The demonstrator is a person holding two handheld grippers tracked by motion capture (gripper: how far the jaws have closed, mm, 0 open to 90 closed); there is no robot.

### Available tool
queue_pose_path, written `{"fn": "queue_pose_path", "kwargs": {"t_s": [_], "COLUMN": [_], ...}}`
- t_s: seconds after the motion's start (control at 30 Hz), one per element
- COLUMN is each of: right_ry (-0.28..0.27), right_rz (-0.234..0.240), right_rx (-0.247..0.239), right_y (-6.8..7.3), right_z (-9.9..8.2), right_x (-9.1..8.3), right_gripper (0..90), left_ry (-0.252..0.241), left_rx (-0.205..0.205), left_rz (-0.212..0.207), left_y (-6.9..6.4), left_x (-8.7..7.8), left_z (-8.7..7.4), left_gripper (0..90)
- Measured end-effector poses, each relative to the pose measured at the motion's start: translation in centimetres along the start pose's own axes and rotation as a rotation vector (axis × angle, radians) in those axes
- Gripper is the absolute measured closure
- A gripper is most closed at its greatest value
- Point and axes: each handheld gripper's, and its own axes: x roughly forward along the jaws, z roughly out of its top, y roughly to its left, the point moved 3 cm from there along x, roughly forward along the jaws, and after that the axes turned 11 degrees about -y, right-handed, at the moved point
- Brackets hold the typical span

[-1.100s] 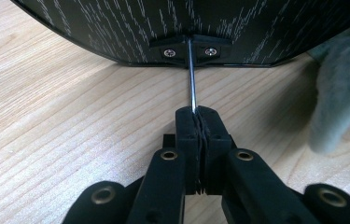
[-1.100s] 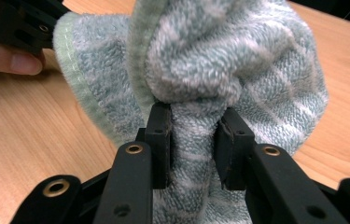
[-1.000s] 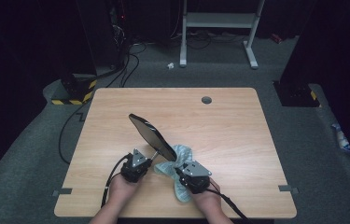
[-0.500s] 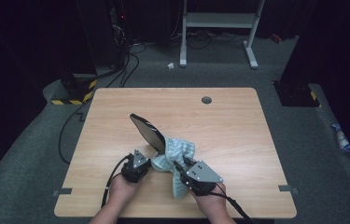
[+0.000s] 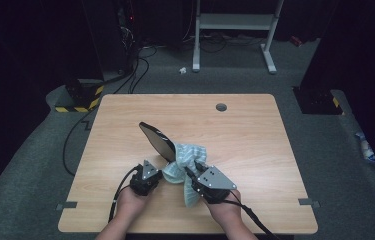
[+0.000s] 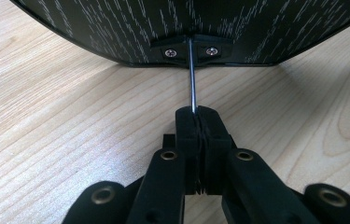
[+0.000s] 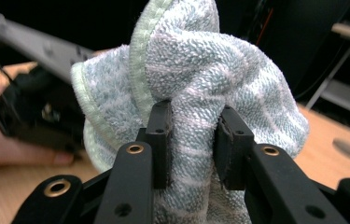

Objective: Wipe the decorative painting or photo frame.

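A dark oval panel (image 5: 156, 139) on a thin metal rod (image 6: 192, 79), seemingly a mirror, stands tilted over the wooden table (image 5: 255, 130). My left gripper (image 5: 156, 169) is shut on that rod just below the panel's screwed bracket (image 6: 191, 50), low over the tabletop (image 6: 60, 116). My right gripper (image 5: 193, 172) is shut on a bunched blue-and-white towel (image 5: 187, 156), held up beside the panel's lower edge. In the right gripper view the towel (image 7: 196, 60) bulges between and above the jaws, with the panel (image 7: 37, 44) and the other gripper (image 7: 28, 116) to its left.
A round cable hole (image 5: 221, 107) sits in the table's far half. Beyond the table lie cables (image 5: 135, 70), a black-and-yellow striped block (image 5: 80, 100) and a white frame stand (image 5: 235, 25) on grey carpet. A hand (image 7: 4, 149) grips the left tool.
My right gripper has risen with the towel, lifting it off the table and up against the panel. The left gripper and the panel have stayed where they were.
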Motion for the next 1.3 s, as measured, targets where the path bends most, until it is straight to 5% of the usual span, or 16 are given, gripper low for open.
{"fn": "queue_pose_path", "kwargs": {"t_s": [0.2, 0.37, 0.47, 0.6, 0.9, 1.17, 1.3], "right_ry": [0.063, 0.190, 0.207, 0.165, 0.023, -0.021, -0.006], "right_rz": [-0.006, 0.000, 0.002, -0.011, -0.021, -0.022, -0.022], "right_rx": [0.024, 0.054, 0.074, 0.077, 0.011, -0.046, -0.064], "right_y": [-0.1, -0.1, -0.1, -0.2, -0.5, -0.5, -0.5], "right_z": [-3.1, -7.5, -8.4, -7.3, -1.1, 2.3, 2.2], "right_x": [-0.2, 0.9, 1.3, 0.7, -0.6, 0.4, 0.6], "right_gripper": [69.5, 69.5, 69.6, 69.5, 69.4, 69.4, 69.5], "left_ry": [-0.002, -0.001, -0.002, -0.002, -0.001, -0.001, -0.001], "left_rx": [-0.019, -0.004, -0.004, -0.005, 0.005, 0.008, 0.007], "left_rz": [-0.004, 0.004, 0.004, 0.003, 0.004, 0.005, 0.004], "left_y": [-0.1, 0.0, -0.1, -0.1, -0.2, -0.2, -0.1], "left_x": [0.0, 0.0, 0.0, 0.0, 0.0, 0.0, 0.0], "left_z": [0.0, 0.0, 0.0, 0.0, 0.0, 0.0, 0.0], "left_gripper": [87.6, 87.5, 87.5, 87.4, 87.5, 87.5, 87.6]}}
